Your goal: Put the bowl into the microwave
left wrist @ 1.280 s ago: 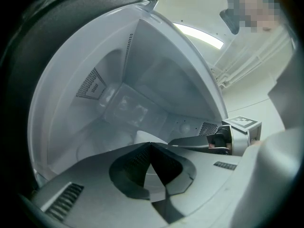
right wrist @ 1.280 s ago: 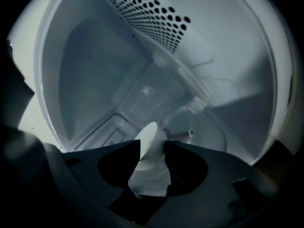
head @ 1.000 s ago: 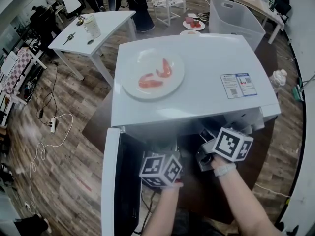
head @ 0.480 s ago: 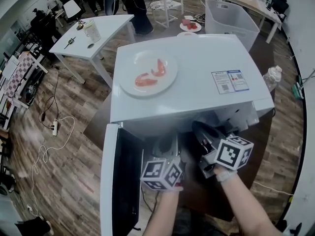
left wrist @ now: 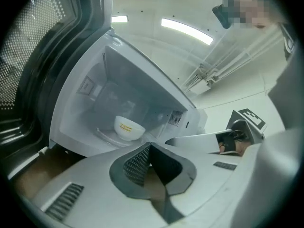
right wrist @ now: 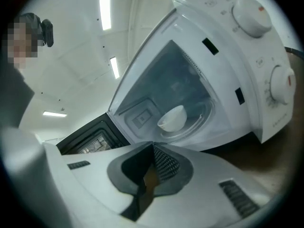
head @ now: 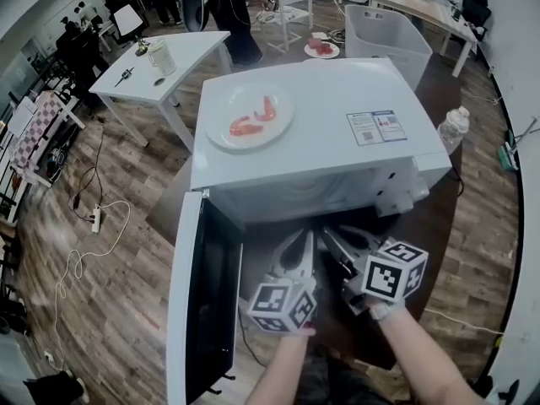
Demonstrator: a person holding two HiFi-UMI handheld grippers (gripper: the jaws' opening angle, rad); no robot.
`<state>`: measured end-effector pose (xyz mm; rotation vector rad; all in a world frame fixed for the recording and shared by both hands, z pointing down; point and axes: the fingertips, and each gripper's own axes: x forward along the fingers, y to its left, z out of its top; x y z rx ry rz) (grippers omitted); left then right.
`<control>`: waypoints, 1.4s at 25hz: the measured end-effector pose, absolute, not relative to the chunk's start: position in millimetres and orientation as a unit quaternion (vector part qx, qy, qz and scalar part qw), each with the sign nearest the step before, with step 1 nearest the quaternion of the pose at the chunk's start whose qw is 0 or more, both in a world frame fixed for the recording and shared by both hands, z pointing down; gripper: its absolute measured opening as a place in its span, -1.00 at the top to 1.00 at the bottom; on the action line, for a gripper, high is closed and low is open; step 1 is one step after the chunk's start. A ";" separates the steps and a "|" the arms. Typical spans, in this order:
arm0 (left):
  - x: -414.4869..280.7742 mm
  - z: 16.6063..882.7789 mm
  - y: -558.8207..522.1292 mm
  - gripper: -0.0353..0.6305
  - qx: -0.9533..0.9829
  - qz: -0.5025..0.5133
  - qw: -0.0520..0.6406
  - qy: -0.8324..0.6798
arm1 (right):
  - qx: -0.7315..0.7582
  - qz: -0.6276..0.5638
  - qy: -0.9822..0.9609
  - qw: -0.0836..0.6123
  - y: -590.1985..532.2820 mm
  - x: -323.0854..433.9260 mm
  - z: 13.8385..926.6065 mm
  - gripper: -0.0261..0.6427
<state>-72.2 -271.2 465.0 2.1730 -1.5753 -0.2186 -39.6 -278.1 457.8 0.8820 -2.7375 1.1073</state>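
The little white bowl sits inside the microwave, right way up on the round glass tray. Nothing is touching it. The door hangs wide open at the left. The left gripper and the right gripper are side by side in front of the opening, outside the microwave and away from the bowl. Both point at it. The jaws of each one are pressed together with nothing between them. Two round knobs are on the front of the microwave. On top of it lies a white plate with some red food.
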 end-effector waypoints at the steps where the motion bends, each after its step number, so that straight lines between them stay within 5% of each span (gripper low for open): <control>1: -70.7 464.2 -266.7 0.89 0.787 -0.078 0.222 -0.570 | 0.285 0.358 -0.889 0.033 -273.5 -38.0 457.2 0.92; 35: -16.7 410.1 -107.7 0.89 0.810 -0.057 0.200 -0.548 | 0.244 0.336 -0.909 0.046 -104.2 6.1 406.6 0.92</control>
